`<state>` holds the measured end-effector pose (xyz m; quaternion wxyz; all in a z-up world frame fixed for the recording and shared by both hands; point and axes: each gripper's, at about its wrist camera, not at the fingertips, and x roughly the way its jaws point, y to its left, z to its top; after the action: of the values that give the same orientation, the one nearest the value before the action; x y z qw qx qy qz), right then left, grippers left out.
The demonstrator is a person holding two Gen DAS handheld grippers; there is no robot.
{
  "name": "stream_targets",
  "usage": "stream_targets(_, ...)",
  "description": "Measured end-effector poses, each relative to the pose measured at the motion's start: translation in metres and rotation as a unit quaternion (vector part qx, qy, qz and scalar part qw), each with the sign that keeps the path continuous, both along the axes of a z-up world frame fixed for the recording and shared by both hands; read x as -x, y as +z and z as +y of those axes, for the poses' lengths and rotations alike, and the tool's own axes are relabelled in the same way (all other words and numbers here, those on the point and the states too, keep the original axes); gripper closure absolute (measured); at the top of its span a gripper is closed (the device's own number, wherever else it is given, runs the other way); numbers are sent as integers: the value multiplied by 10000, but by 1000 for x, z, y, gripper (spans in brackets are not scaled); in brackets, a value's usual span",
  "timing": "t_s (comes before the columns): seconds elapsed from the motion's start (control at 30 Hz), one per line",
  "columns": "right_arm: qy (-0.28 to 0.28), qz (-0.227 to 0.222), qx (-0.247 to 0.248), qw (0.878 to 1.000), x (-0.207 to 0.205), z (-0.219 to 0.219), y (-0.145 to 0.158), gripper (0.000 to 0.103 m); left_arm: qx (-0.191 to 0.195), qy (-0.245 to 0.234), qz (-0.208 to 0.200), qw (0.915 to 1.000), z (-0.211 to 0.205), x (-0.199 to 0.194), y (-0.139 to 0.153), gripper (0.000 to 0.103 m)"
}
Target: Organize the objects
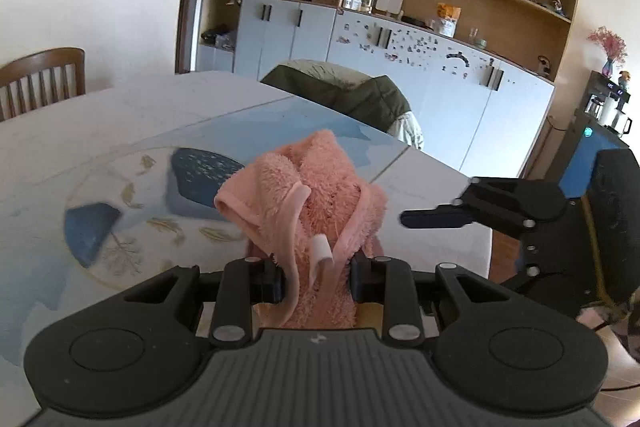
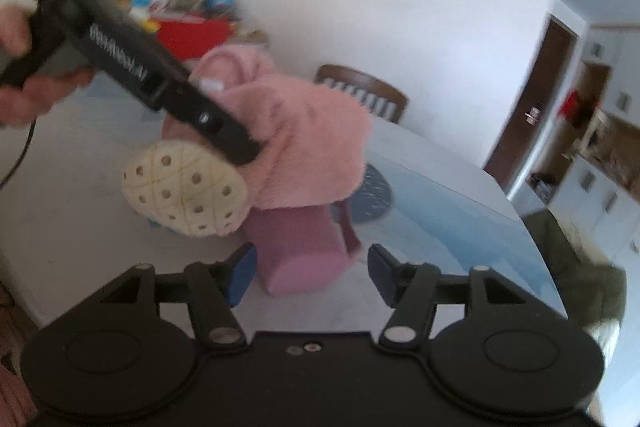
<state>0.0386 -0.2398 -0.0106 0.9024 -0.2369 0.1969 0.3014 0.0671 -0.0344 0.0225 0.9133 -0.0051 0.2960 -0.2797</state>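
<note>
Fingers of our left gripper point(image 1: 318, 281) were pinched narrow on a pink fluffy slipper point(image 1: 308, 211), carried clear above the table point(image 1: 80, 131); in the right wrist view the same slipper showed its cream perforated sole point(image 2: 184, 191) turned toward us, toward the near edge of the table. Our right gripper point(image 2: 312, 273) had its jaws standing apart with nothing pressed between the blue pads point(image 2: 240, 275), although a pink foam-like block point(image 2: 304, 255) on the table lay just beyond them. That view was blurred, so we could not tell whether the block was a stand, a second slipper or something else. Behind the lifted slipper, at the far end of the table, sat a cluttered heap with a red box point(image 2: 188, 35) in it; its contents were too smeared to name. No container on the table showed anything we could say had been sorted into it. We judged the task to be early or midway: one slipper was in hand and not yet set down, the pink block was untouched, and a place for both was left to find.
</note>
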Motion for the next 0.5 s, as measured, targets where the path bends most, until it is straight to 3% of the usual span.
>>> stream_targets(0.23, 257, 178, 381, 9988, -29, 29, -7, 39, 12, 46, -120, 9999, 10, 3, 9, 75)
stream_targets(0.5, 129, 616, 18, 9980, -40, 29, -9, 41, -123, -525, -133, 9985, -17, 2, 12, 75)
